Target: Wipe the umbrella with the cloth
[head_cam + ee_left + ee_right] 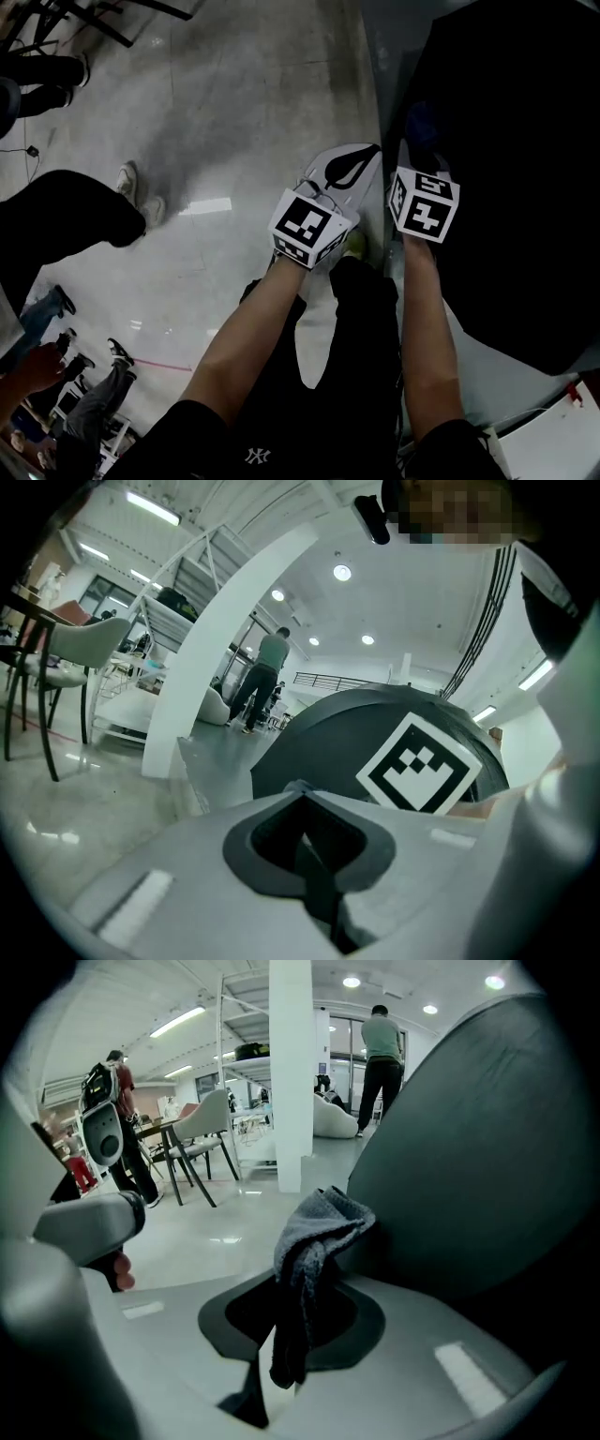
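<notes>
Cloth [317, 1227] is pinched in the right gripper [309, 1274]. Jaws are clamped on it, w/ a bunched grey wad poking past the tips and the rest hanging limp thru the gap behind. Looks like soft terry or microfibre, weighs nothing, zero stiffness. So imo it only wipes where the jaws press it, and the loose tail just drags along.

Umbrella [516, 159] is open, a big black dome on the person's right. The right gripper is up by its near edge w/ the cloth just beside the fabric, can't tell if it's touching. What the umbrella rests on isn't clear either.

Left gripper [300, 799] has its jaws together w/ nothing in them. It sits just left of the right one, near the umbrella's edge.

Handling guess: the umbrella's light and the fabric is thin, taut over ribs, prob a bit slick. It'll likely dent, and the whole thing may roll or scoot away under pressure. I'd steady it w/ the left gripper on a rib tip or the rim, not the fabric (snag risk). Handle isn't visible anyway. Light strokes along the panels.
</notes>
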### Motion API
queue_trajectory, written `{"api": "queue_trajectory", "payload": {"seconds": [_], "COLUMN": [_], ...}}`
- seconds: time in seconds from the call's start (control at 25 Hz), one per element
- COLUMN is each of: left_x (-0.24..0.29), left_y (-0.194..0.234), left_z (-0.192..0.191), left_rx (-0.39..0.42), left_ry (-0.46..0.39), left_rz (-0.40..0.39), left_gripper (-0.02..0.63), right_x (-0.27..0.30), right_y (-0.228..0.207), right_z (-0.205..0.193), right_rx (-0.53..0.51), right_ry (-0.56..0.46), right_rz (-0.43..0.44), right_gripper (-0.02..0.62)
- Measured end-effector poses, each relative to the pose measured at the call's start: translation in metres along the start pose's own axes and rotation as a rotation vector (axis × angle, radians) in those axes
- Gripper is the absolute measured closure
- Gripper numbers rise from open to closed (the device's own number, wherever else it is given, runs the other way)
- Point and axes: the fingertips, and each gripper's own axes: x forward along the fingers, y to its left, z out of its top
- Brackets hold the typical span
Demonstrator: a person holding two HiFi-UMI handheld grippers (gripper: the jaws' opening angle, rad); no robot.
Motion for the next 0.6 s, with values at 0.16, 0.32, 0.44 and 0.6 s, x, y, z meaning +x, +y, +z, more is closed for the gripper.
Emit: {"api": "queue_trajectory", "payload": {"seconds": [0.16, 0.32, 0.44, 0.6], "left_x": [0.001, -0.001, -0.002, -0.007], "left_y": [0.018, 0.033, 0.039, 0.045], "left_z": [-0.020, -0.034, -0.040, -0.041], "left_rx": [-0.002, -0.009, -0.010, -0.010], "left_ry": [-0.008, -0.012, -0.016, -0.015], "left_rz": [0.011, 0.023, 0.028, 0.030], "left_gripper": [0.606, 0.606, 0.606, 0.606], "right_x": [0.039, 0.068, 0.084, 0.091], "right_y": [0.005, 0.009, 0.011, 0.018], "right_z": [-0.021, -0.036, -0.043, -0.047], "right_rx": [-0.025, -0.044, -0.043, -0.026], "right_ry": [0.033, 0.059, 0.072, 0.076], "right_rz": [-0.012, -0.013, -0.011, 0.014], "right_gripper": [0.514, 0.514, 0.514, 0.514]}}
